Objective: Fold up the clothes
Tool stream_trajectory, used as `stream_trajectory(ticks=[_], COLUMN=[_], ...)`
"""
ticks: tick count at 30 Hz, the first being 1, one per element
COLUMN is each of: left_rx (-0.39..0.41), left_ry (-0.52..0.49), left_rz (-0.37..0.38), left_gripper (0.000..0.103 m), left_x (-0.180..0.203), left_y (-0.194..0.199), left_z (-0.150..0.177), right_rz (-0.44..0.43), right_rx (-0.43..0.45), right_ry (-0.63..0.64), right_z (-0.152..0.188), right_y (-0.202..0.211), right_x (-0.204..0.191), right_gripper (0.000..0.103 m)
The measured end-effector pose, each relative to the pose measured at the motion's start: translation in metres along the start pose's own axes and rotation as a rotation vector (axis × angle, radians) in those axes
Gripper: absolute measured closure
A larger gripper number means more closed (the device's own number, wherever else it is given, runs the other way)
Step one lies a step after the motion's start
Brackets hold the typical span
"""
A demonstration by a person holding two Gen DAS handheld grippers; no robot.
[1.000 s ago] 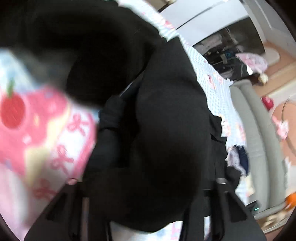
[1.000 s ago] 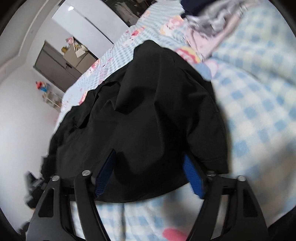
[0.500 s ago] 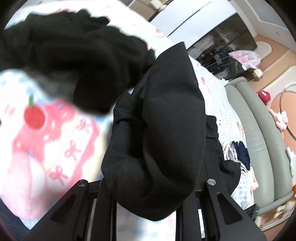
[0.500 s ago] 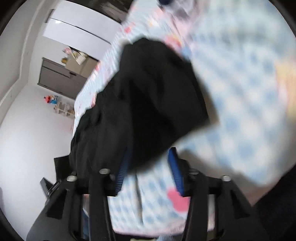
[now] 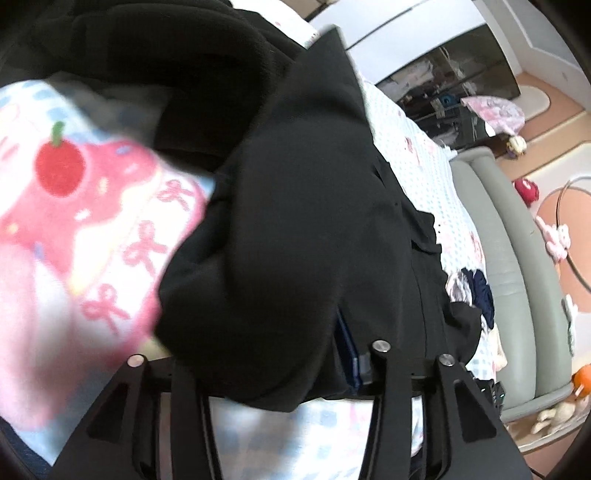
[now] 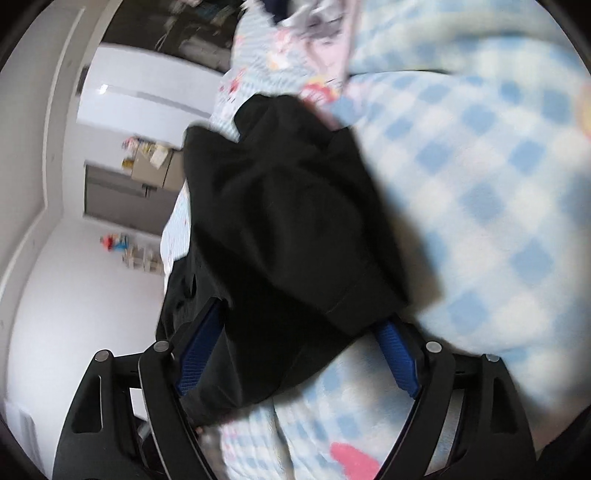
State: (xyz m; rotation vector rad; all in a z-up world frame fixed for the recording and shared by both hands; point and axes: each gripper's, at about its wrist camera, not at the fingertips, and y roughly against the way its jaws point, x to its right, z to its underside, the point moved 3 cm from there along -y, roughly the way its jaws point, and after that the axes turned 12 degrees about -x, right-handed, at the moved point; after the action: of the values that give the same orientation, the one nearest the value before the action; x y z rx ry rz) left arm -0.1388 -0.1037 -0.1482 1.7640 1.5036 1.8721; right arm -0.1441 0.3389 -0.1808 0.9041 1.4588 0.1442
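Note:
A black garment (image 5: 303,221) lies in a heap on the blue-and-white checked bedspread (image 5: 74,221). A fold of it bulges over my left gripper (image 5: 273,369), whose jaws are opening. One blue pad (image 5: 347,354) shows bare beside the cloth, and the other finger is hidden under it. In the right wrist view the black garment (image 6: 295,229) runs away across the checked bedspread (image 6: 480,203). Its near hem hangs loosely between the wide, still opening jaws of my right gripper (image 6: 299,354). Both blue pads (image 6: 199,350) show.
A small pile of dark blue and pale clothes (image 5: 476,291) lies farther along the bed, also the pile (image 6: 317,29) at the top of the right view. A grey padded edge (image 5: 517,277) borders the bed, with toys on the floor beyond. White cupboards (image 6: 147,110) stand behind.
Both grippers' jaws have spread and the black cloth now sits slack between them. The right gripper has rolled and dropped toward the bedspread. The left one has edged closer to the heap.

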Motion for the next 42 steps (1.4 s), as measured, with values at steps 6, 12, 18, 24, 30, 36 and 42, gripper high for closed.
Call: stream_trajectory(ticks=[6, 12, 18, 24, 30, 36, 42], left_rx=[-0.005, -0.015, 0.062, 0.057, -0.145, -0.041, 0.136], left_ry=[0.035, 0.003, -0.067, -0.079, 0.079, 0.054, -0.114], left_rz=[0.049, -0.018, -0.041, 0.013, -0.050, -0.158, -0.173], left_gripper=[0.052, 0.068, 0.084, 0.084, 0.067, 0.046, 0.048], left_x=[-0.001, 0.013, 0.048, 0.054, 0.005, 0.003, 0.033], left_y=[-0.008, -0.017, 0.024, 0.062, 0.030, 0.083, 0.115], left_z=[-0.017, -0.034, -0.027, 0.017, 0.040, 0.060, 0.065], right_rz=[-0.031, 0.056, 0.134, 0.076, 0.141, 0.108, 0.185], right_rx=[0.045, 0.165, 0.156, 0.114, -0.055, 0.059, 0.168], right_ry=[-0.057, 0.001, 0.228, 0.241, 0.121, 0.065, 0.146], right_z=[-0.017, -0.038, -0.024, 0.017, 0.050, 0.056, 0.054], right_y=[-0.013, -0.033, -0.005, 0.046, 0.039, 0.084, 0.111], right_x=[-0.002, -0.018, -0.064, -0.058, 0.002, 0.009, -0.015], right_gripper=[0.019, 0.051, 0.083, 0.083, 0.065, 0.044, 0.044])
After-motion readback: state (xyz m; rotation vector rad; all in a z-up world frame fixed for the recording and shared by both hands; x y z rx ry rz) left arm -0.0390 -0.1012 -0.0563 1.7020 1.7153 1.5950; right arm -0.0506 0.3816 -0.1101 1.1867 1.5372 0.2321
